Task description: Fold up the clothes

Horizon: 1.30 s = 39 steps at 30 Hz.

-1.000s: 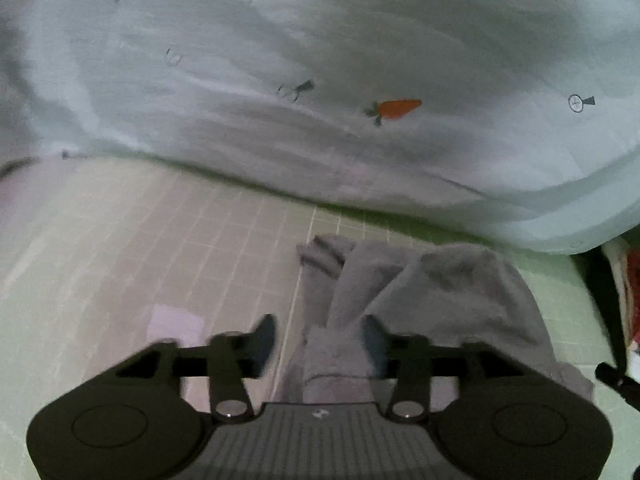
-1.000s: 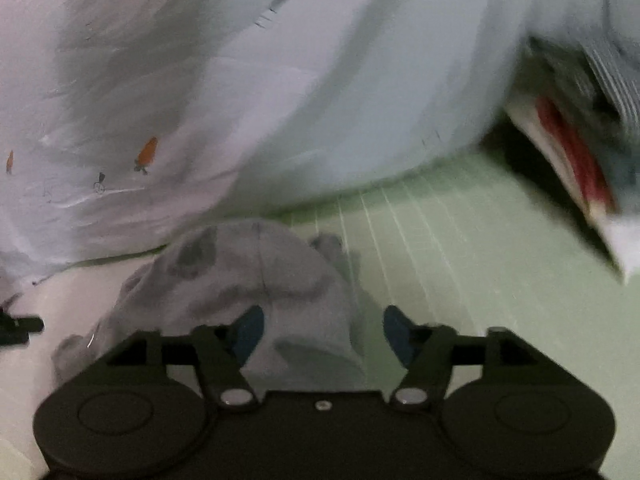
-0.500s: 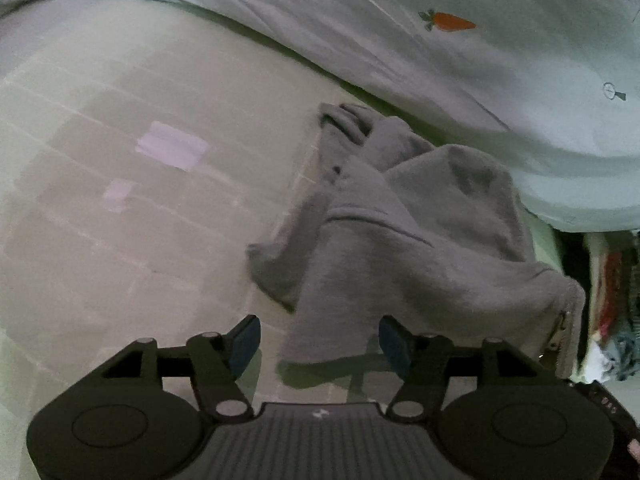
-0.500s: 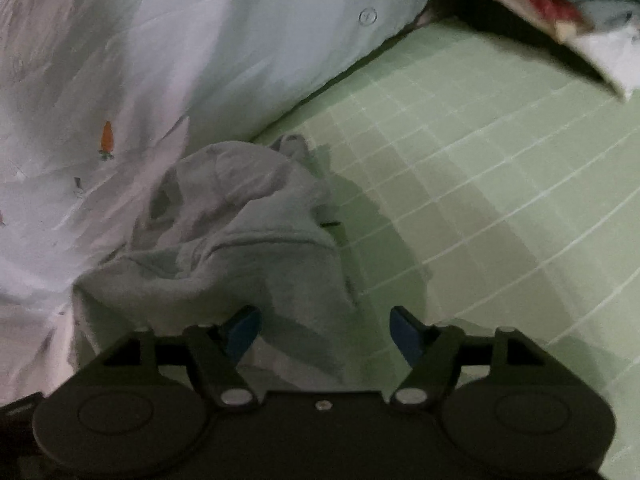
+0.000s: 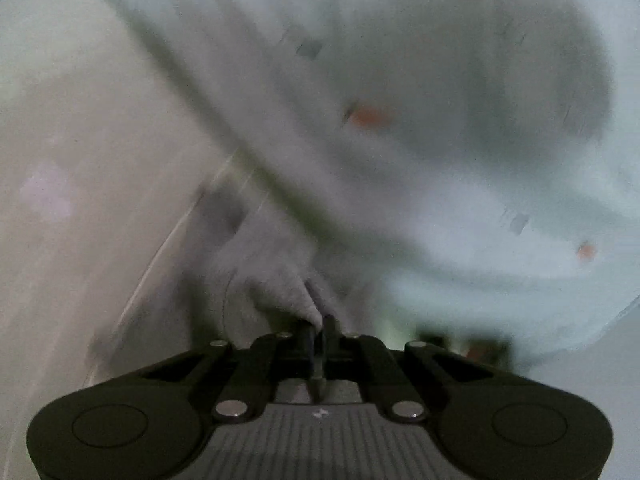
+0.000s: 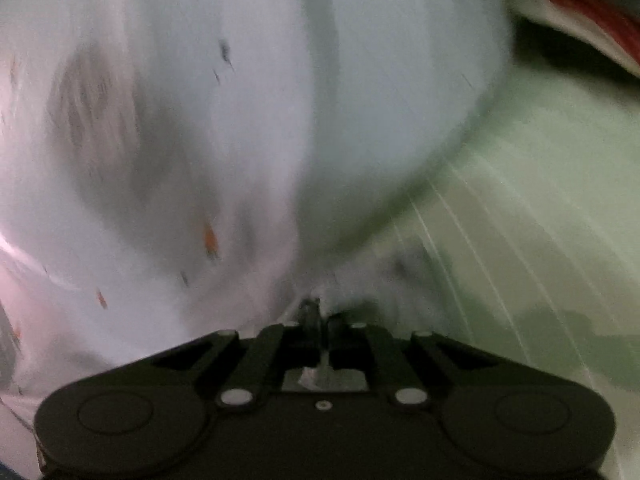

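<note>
On the green gridded mat, beside a carrot-print sheet, the left gripper pinches the grey garment; the right gripper, jaws together, seemingly pinches blurred cloth too

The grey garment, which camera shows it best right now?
The left wrist view: the grey garment shows as a blurred bunch running into the shut left tongs. In the right wrist view only a smeared scrap shows at the shut right tongs.
</note>
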Motion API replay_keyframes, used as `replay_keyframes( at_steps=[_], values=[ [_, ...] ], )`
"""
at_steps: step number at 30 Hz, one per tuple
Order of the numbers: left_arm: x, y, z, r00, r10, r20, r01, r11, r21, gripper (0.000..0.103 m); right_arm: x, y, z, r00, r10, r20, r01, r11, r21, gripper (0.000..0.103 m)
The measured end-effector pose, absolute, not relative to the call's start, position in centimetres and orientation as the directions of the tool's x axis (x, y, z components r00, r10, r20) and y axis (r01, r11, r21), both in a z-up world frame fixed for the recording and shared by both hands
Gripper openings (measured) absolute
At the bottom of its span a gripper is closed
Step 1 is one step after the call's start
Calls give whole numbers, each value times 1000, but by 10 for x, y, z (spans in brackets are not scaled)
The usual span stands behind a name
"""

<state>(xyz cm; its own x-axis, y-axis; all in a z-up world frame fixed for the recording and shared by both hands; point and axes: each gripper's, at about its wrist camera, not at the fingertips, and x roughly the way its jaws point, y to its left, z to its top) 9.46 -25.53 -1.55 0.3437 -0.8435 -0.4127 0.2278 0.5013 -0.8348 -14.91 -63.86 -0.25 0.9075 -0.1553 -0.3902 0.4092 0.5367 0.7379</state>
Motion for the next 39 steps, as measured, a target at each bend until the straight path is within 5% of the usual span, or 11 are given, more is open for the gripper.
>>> replay_keyframes(
  at_steps=[2,3,4,5,6,10,13,17,25,39],
  values=[
    [120,-258,1,437,-828,-352,191,468,-863,6,-131,-663,12,923,-203,-327,384,501,775,7],
    [131,-260,8,475,-805,-356,189,488,-852,13,-123,-675,18,927,-230,-295,372,480,795,25],
    [141,-261,14,510,-778,-366,189,517,-835,31,-118,-682,23,916,-275,-292,394,472,789,63],
    [151,-263,20,544,-750,-376,187,545,-817,52,-114,-687,28,895,-318,-312,434,468,769,76],
    [155,-264,20,548,-739,-392,201,572,-795,60,-111,-688,31,873,-358,-331,475,473,742,80],
    [158,-269,2,509,-692,-513,254,690,-678,78,-96,-683,9,829,-345,-441,559,540,629,83],
    [154,-281,-30,432,-605,-669,240,792,-561,78,-89,-678,-19,747,-313,-587,647,546,533,83],
    [143,-297,-62,324,-559,-763,286,827,-484,78,-78,-665,-49,694,-242,-678,662,584,470,84],
    [151,-318,-90,223,-528,-819,343,829,-441,86,-55,-658,-80,660,-145,-737,642,618,454,94],
    [150,-349,-103,125,-627,-769,355,752,-556,99,-32,-651,-93,747,-8,-665,547,575,608,103]
  ],
)
